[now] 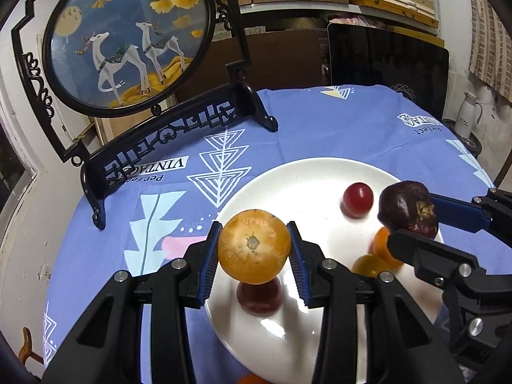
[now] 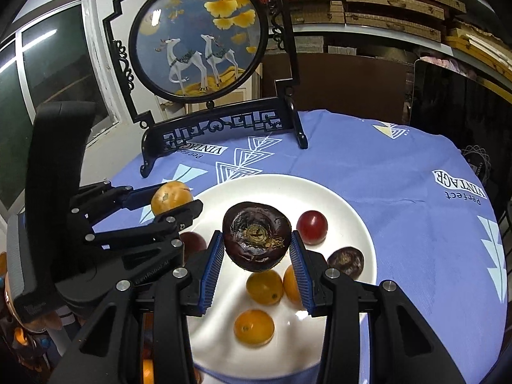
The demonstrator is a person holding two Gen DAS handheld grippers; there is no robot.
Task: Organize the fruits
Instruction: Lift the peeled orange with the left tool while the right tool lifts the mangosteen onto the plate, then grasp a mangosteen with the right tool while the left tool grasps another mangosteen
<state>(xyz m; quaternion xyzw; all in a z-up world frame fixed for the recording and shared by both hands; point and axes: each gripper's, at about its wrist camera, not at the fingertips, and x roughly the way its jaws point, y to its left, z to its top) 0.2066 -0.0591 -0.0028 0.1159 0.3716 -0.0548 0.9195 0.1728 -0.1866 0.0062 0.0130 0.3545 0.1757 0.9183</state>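
My left gripper (image 1: 254, 248) is shut on a yellow-orange round fruit (image 1: 254, 245) and holds it above the left rim of the white plate (image 1: 307, 172). It also shows in the right wrist view (image 2: 172, 198). My right gripper (image 2: 256, 246) is shut on a dark purple wrinkled fruit (image 2: 257, 235), held above the plate (image 2: 352, 211); the fruit shows in the left wrist view (image 1: 406, 208). On the plate lie red fruits (image 2: 312, 226), small orange fruits (image 2: 253, 327) and another dark purple fruit (image 2: 345, 261).
A blue printed cloth (image 2: 400, 160) covers the round table. A black-framed round deer picture on a stand (image 2: 198, 36) stands at the table's back left. A dark screen (image 1: 387, 60) stands behind the table. A white jug (image 1: 468, 115) sits off to the right.
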